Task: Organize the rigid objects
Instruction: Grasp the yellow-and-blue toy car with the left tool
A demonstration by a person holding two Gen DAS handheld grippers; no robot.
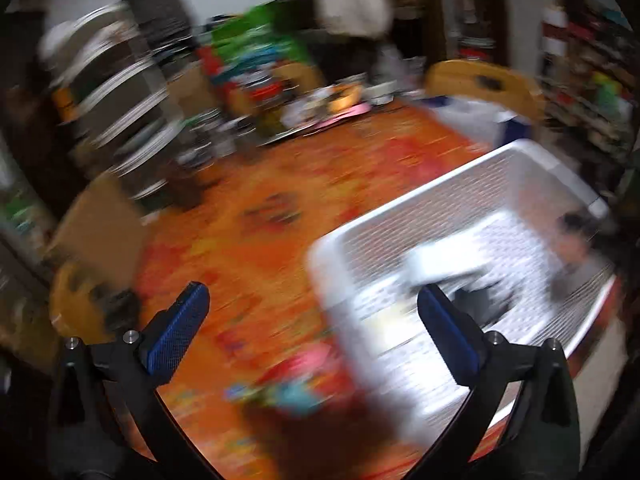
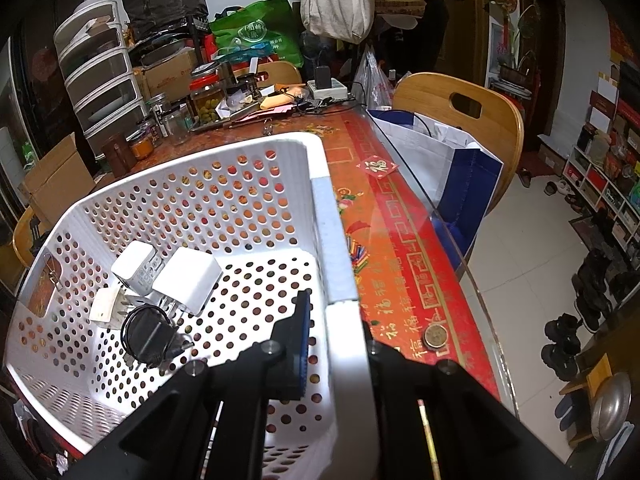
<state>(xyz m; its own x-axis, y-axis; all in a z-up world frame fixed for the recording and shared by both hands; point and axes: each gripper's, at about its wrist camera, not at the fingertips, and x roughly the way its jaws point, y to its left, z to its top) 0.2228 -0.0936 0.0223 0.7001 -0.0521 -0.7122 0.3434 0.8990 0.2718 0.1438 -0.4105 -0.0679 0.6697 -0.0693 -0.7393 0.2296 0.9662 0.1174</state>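
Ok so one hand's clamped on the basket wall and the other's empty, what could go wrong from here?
1. The right gripper pinches the white basket by its wall; a tug could tilt it and slide the white chargers and black adapter.
2. The left gripper is open and its view blurred; it might clip the rim.

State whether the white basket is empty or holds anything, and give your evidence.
Not empty: the white basket holds white plug adapters and a black adapter on its perforated floor.
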